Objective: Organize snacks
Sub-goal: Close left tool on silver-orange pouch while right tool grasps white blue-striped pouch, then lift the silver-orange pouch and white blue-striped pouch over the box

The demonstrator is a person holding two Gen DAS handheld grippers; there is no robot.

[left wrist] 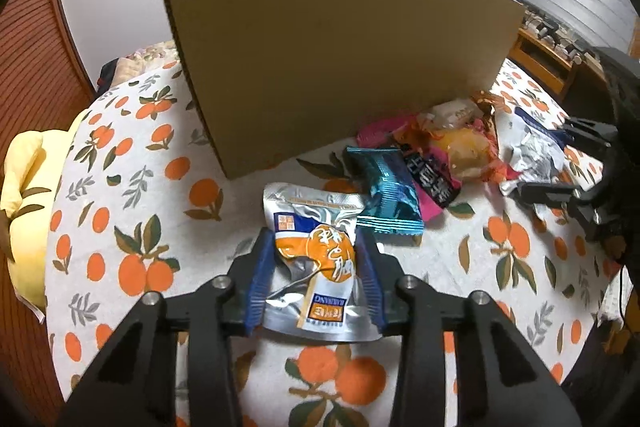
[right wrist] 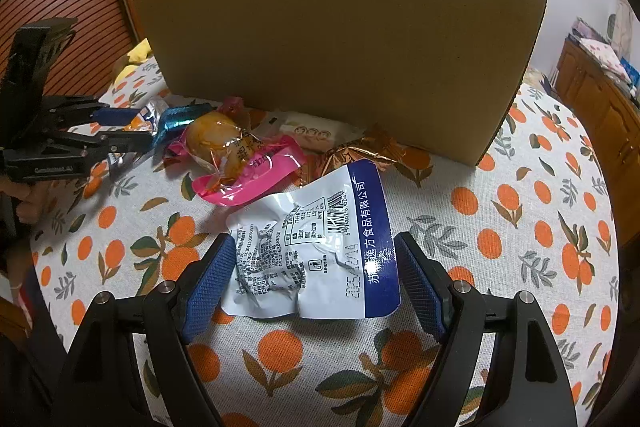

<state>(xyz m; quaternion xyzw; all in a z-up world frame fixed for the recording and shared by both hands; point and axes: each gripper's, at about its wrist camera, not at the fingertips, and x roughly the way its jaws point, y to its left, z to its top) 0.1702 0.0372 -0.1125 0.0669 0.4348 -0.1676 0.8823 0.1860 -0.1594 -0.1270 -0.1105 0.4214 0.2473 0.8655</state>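
Note:
A silver and orange snack packet (left wrist: 316, 267) lies on the orange-print tablecloth (left wrist: 140, 187), and my left gripper (left wrist: 316, 235) is shut on it, its blue pads (left wrist: 260, 267) against both sides. A white and blue packet (right wrist: 340, 227) lies flat between the fingers of my right gripper (right wrist: 315, 241), which stands open with its pads beside the edges. Behind both stands a tall cardboard box (left wrist: 340, 59), seen in the right wrist view as the box (right wrist: 340, 47). From the right wrist view, the left gripper (right wrist: 146, 127) is at the far left.
A pile of snacks sits at the box's foot: a teal packet (left wrist: 384, 187), a black packet (left wrist: 434, 175), a pink packet (right wrist: 240, 155), a bronze wrapper (right wrist: 360, 151). A yellow cushion (left wrist: 24, 187) lies at the table's left edge. A wooden cabinet (right wrist: 600, 107) stands at right.

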